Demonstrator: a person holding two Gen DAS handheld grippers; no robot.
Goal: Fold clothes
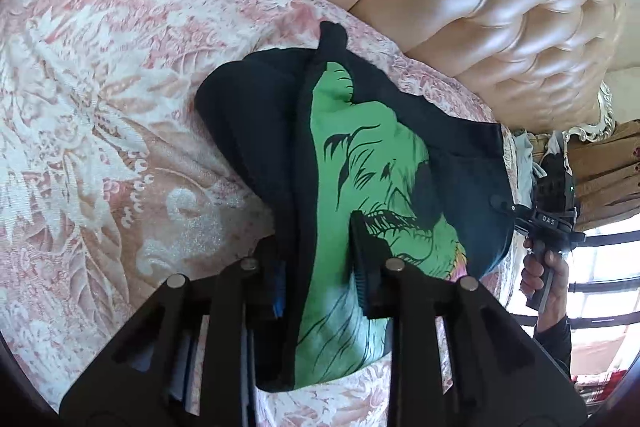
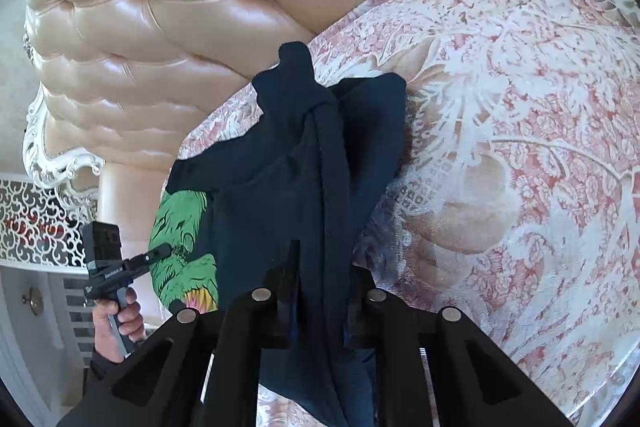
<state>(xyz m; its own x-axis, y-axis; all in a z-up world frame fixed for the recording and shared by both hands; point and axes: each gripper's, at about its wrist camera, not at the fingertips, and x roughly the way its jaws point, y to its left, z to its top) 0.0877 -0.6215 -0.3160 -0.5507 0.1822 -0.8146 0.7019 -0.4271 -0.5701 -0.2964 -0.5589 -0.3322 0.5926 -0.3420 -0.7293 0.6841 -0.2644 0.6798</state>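
A dark navy shirt (image 1: 256, 131) with a large green print (image 1: 360, 167) hangs lifted above the bed, stretched between both grippers. My left gripper (image 1: 316, 267) is shut on one edge of the shirt; cloth runs between its fingers. My right gripper (image 2: 324, 291) is shut on the other edge of the same shirt (image 2: 296, 163), whose dark back faces that camera, with the green print (image 2: 184, 227) showing at its left. The right gripper also shows in the left wrist view (image 1: 508, 207), and the left gripper shows in the right wrist view (image 2: 160, 251), each held by a hand.
A pink and white floral bedspread (image 1: 100, 107) covers the bed under the shirt. A tufted cream leather headboard (image 1: 500, 7) stands behind it. A window with bars (image 1: 600, 267) and a white lattice screen (image 2: 36, 223) lie past the bed's side.
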